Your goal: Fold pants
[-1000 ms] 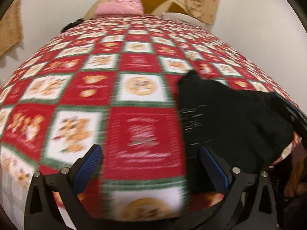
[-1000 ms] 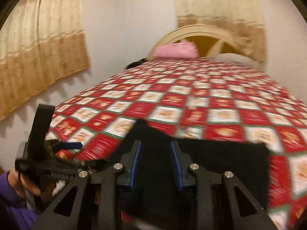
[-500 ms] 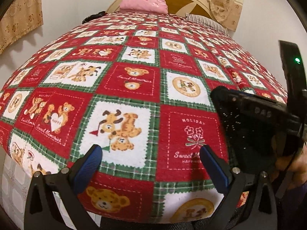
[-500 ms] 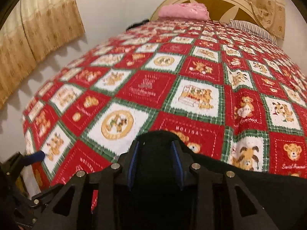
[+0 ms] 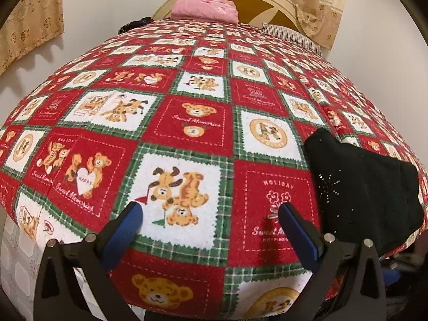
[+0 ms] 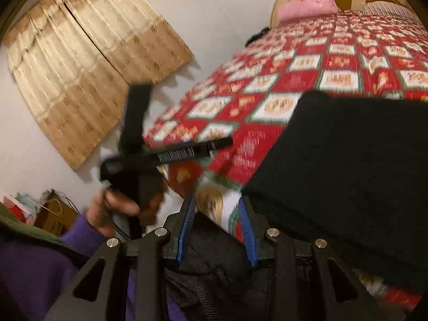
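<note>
The black pants (image 5: 366, 187) lie folded in a compact shape on the red teddy-bear bedspread (image 5: 192, 123), near its right front corner. My left gripper (image 5: 212, 219) hovers over the bedspread to the left of them, wide open and empty. In the right wrist view the pants (image 6: 347, 174) fill the right side. My right gripper (image 6: 216, 227) sits at the bed's near edge just left of them, its blue pads (image 6: 187, 224) a narrow gap apart with nothing pinched. A hand (image 6: 115, 208) in a purple sleeve holds the left gripper's body (image 6: 139, 165) over the bed's corner.
A pink folded cloth (image 5: 204, 9) and a striped pillow (image 5: 291, 33) rest by the beige headboard. Beige curtains (image 6: 80, 80) hang on the left wall. Boxes and clutter (image 6: 48, 211) stand on the floor to the left of the bed. The person's dark clothing lies below the right gripper.
The right gripper has drawn back and down off the pants and swung left; the pants now lie beside it, no longer between its fingers. The left gripper drifted left, then held still.
</note>
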Demonstrator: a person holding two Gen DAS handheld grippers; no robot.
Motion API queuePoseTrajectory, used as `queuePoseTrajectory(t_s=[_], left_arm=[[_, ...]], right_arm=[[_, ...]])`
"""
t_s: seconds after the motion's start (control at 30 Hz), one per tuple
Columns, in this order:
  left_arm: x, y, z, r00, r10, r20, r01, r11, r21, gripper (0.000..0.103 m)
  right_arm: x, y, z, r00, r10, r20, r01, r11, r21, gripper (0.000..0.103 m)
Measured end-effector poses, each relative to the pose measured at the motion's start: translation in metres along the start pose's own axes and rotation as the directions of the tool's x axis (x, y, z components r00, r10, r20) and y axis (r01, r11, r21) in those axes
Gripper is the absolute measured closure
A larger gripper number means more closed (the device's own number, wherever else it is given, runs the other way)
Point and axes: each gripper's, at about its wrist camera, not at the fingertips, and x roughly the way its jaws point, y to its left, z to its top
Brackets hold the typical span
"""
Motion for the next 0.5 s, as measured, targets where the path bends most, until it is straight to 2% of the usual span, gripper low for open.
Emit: queuePoseTrajectory(t_s=[0.07,0.13,0.27,0.33,0.4,0.5], left_arm=[[-0.005,0.000,0.001,1.000,-0.006,0.014,0.006,1.000,0.000,0.000],[-0.011,-0.002,0.001,0.999,-0.004,0.032,0.004,1.000,0.016,0.000],[-0.018,-0.012,0.004,0.997,-0.004,0.073,-0.002,0.997,0.073,0.000],[-0.021,-0.018,0.006,0.996,-0.029,0.087,0.020,0.995,0.103,0.000],[-0.026,-0.028,0.006,0.991,-0.082,0.103,0.066,0.987,0.149,0.000],[-0.034,-0.050,-0.001,0.982,-0.158,0.106,0.126,0.956,0.265,0.000]], right_arm=[[0.009,-0.003,-0.003,0.998,-0.064,-0.016,0.064,0.998,0.009,0.068],[0.008,-0.011,-0.005,0.997,-0.079,-0.010,0.080,0.996,0.048,0.068],[-0.017,-0.020,-0.008,0.996,-0.052,0.068,0.045,0.994,0.100,0.068],[-0.033,-0.020,-0.012,0.995,-0.034,0.092,0.023,0.993,0.117,0.068],[-0.053,-0.017,-0.017,0.989,-0.080,0.122,0.067,0.992,0.106,0.068],[-0.087,-0.017,-0.028,0.962,-0.225,0.156,0.208,0.971,0.113,0.068]])
